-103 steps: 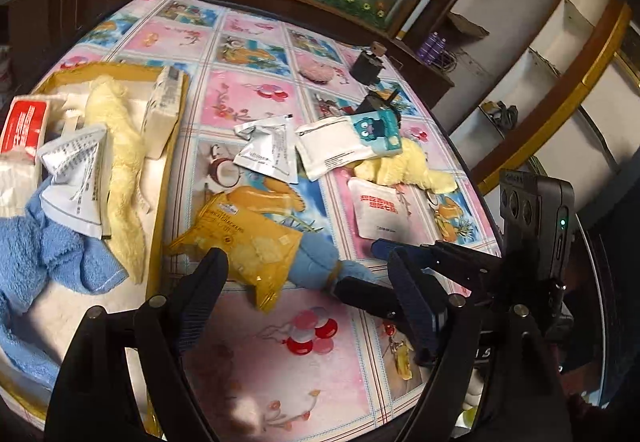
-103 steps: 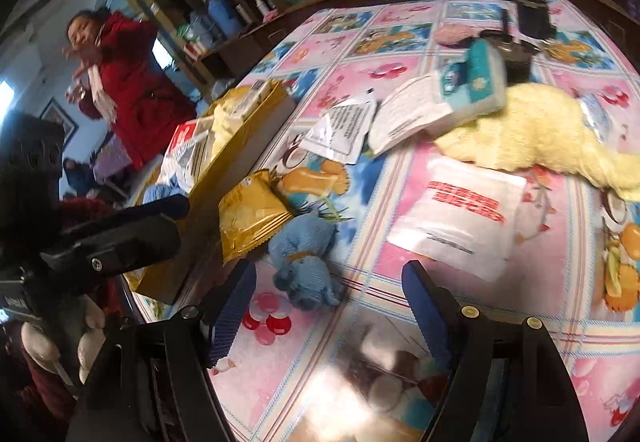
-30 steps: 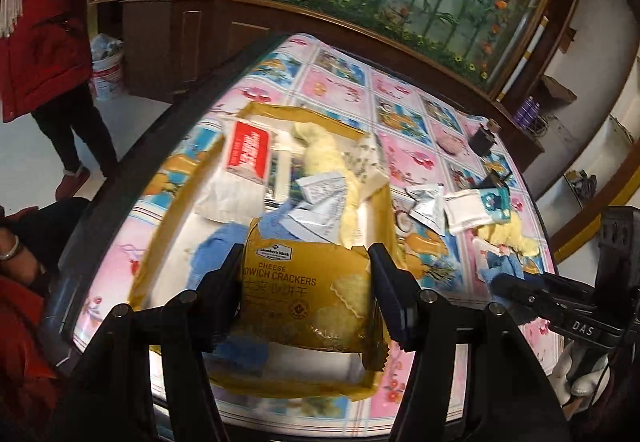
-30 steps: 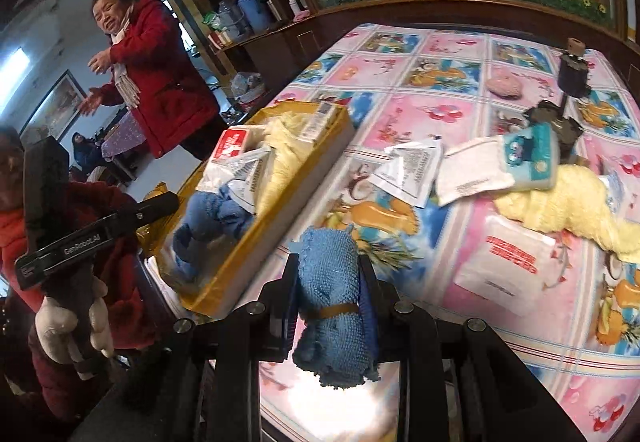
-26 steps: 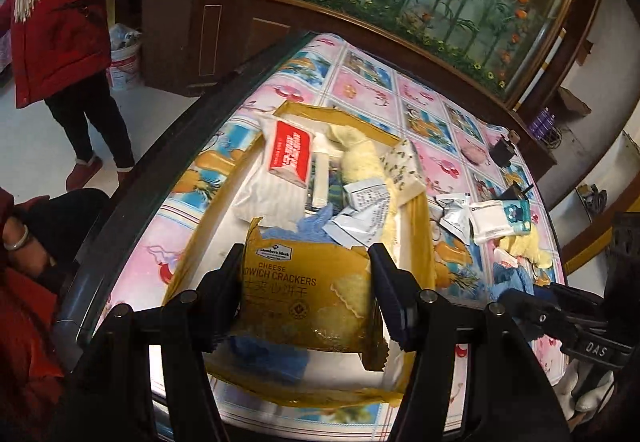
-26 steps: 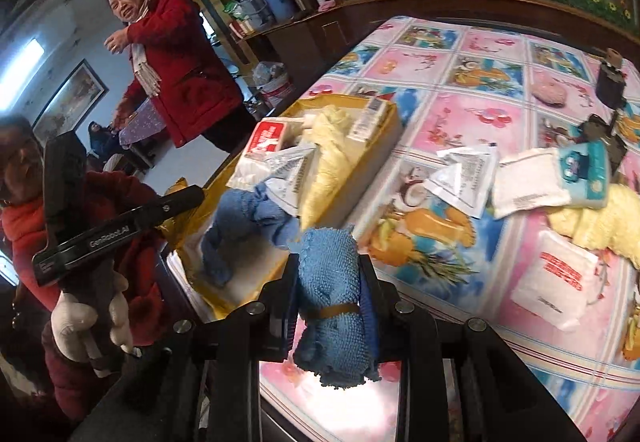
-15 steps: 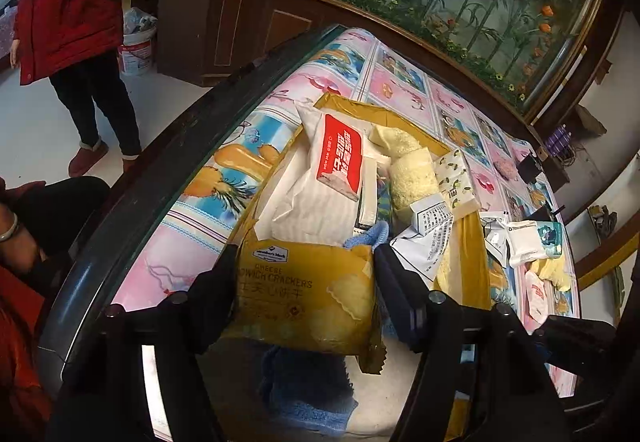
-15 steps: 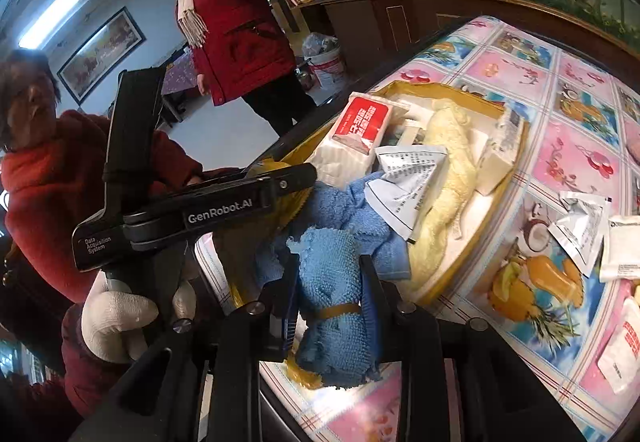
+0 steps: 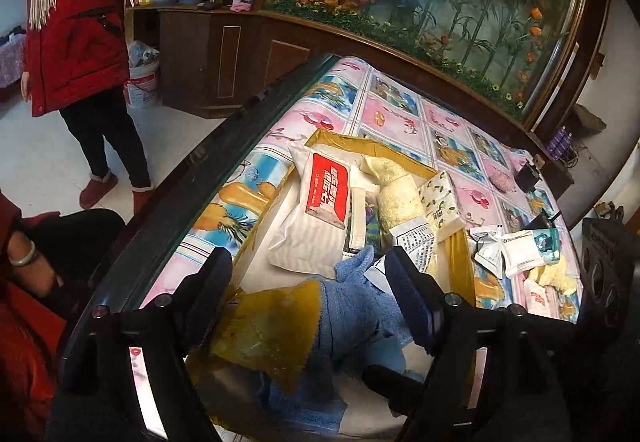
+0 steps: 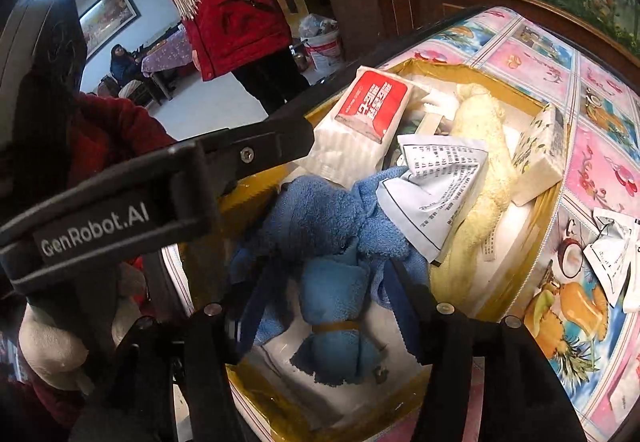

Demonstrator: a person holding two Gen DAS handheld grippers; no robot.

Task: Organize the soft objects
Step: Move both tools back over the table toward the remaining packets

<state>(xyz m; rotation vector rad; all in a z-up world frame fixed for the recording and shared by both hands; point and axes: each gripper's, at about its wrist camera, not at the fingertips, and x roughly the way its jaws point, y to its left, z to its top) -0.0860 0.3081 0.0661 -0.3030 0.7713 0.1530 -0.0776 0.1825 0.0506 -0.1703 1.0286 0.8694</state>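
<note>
Both grippers are released: the left gripper (image 9: 308, 298) over the cracker bag (image 9: 268, 330), the right gripper (image 10: 324, 306) around the rolled blue towel (image 10: 336, 306). Both have just been opening. The bag lies at the near rim of the gold box (image 9: 460, 254), so a finger pulling back could drag it out

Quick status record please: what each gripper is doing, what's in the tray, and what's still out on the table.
left gripper: jaws just opened, yellow cracker bag loose between them, over the tray
right gripper: jaws just opened, rolled blue cloth between them, pads off it
tray: red-and-white tissue pack, cream towel, blue towel, white sachet
table: white packets still outside the tray
</note>
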